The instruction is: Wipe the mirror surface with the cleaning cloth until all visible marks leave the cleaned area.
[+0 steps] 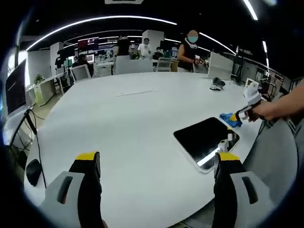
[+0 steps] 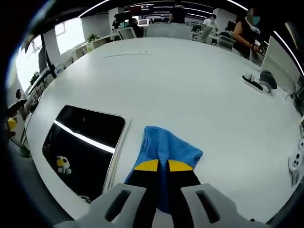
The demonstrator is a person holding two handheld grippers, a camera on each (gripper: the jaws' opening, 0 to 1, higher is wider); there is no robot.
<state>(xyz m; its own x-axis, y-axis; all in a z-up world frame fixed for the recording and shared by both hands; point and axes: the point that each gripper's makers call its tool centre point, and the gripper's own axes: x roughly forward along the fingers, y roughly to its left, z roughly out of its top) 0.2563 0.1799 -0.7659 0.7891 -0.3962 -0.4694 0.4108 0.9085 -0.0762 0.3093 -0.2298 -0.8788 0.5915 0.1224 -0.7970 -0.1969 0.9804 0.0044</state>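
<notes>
The mirror (image 2: pixel 80 142) lies flat on the white worktop (image 2: pixel 190 90), near its edge, a dark rounded rectangle that reflects a bright ceiling strip. In the right gripper view the blue cloth (image 2: pixel 164 147) lies on the worktop just beside the mirror's long edge, apart from the glass, and the right gripper (image 2: pixel 164 165) has its yellow-tipped jaws closed narrowly on the cloth's near end, the fabric bunched between them. In the left gripper view the left gripper (image 1: pixel 156 159) is held over bare worktop with its jaws wide and nothing between them; the mirror (image 1: pixel 206 137) sits just beyond its right-hand jaw. Past the mirror's far corner in that view the cloth (image 1: pixel 230 118) shows as a small blue heap, with the right gripper (image 1: pixel 243 114) on it, carried by a person's hand (image 1: pixel 266 111). Far beyond the mirror, people stand and sit at desks.
</notes>
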